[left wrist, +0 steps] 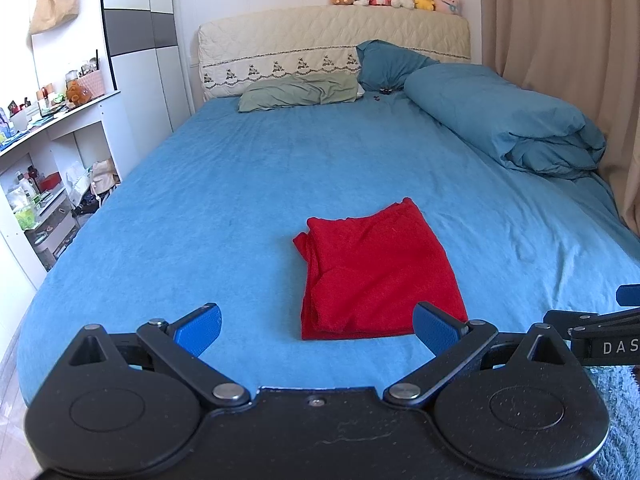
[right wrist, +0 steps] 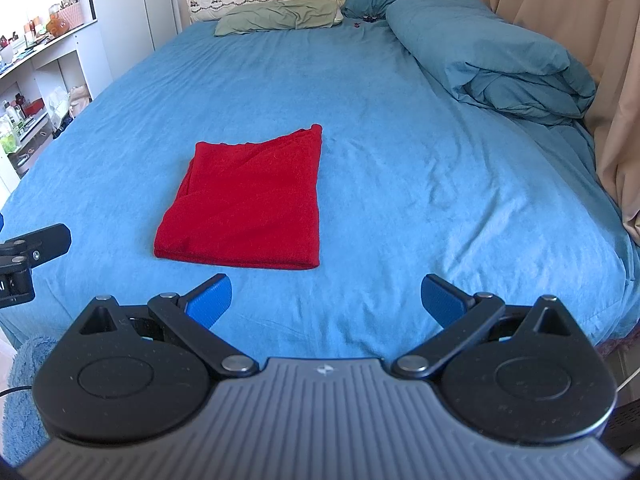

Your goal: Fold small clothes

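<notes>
A red cloth (left wrist: pixel 376 276) is lying folded flat on the bed (left wrist: pixel 200 208), in the near half of the blue sheet. Its long axis is running from the foot of the bed toward the headboard (left wrist: pixel 332 36); its doubled edges are showing along the left side and its far right corner is pointing toward the duvet (left wrist: pixel 508 120).

The left hand-held gripper (left wrist: pixel 318 330) is hovering at the near edge of the cloth with its blue pads (left wrist: pixel 200 328) spread wide apart, gripping nothing. The right hand-held gripper (right wrist: pixel 326 300) is hovering just short of the cloth, likewise spread wide and empty.

In the left wrist view, white letters "DAS" are showing on the right hand-held gripper's body, cut off at the frame edge.
</notes>
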Demonstrator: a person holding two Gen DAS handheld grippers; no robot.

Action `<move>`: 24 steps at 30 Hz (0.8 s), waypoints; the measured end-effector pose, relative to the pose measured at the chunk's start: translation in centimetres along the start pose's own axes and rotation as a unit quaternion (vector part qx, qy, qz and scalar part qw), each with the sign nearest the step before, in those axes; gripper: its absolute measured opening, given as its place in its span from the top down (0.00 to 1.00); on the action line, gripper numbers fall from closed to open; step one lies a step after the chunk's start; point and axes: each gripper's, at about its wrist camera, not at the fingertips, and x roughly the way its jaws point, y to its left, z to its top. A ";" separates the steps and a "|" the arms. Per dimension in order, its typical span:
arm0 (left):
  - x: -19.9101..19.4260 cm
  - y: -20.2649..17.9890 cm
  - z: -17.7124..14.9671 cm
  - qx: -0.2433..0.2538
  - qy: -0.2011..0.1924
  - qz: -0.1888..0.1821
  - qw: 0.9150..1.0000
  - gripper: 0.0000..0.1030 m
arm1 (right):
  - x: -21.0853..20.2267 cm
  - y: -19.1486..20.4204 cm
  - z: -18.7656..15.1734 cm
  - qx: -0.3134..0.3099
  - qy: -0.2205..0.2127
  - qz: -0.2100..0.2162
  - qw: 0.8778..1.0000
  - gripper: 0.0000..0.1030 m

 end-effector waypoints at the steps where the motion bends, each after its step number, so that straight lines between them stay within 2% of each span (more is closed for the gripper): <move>1: 0.0 0.1 0.0 0.000 0.000 0.000 1.000 0.00 | 0.0 0.0 0.0 0.000 0.000 0.000 1.000 0.00; 13: 0.0 0.3 -0.2 -0.009 -0.002 -0.002 1.000 0.00 | -0.1 0.3 0.2 -0.002 0.000 -0.001 1.000 0.00; 24: -0.8 0.8 -0.2 -0.009 -0.025 0.010 1.000 0.00 | -0.1 0.3 0.2 0.001 -0.002 0.000 1.000 0.00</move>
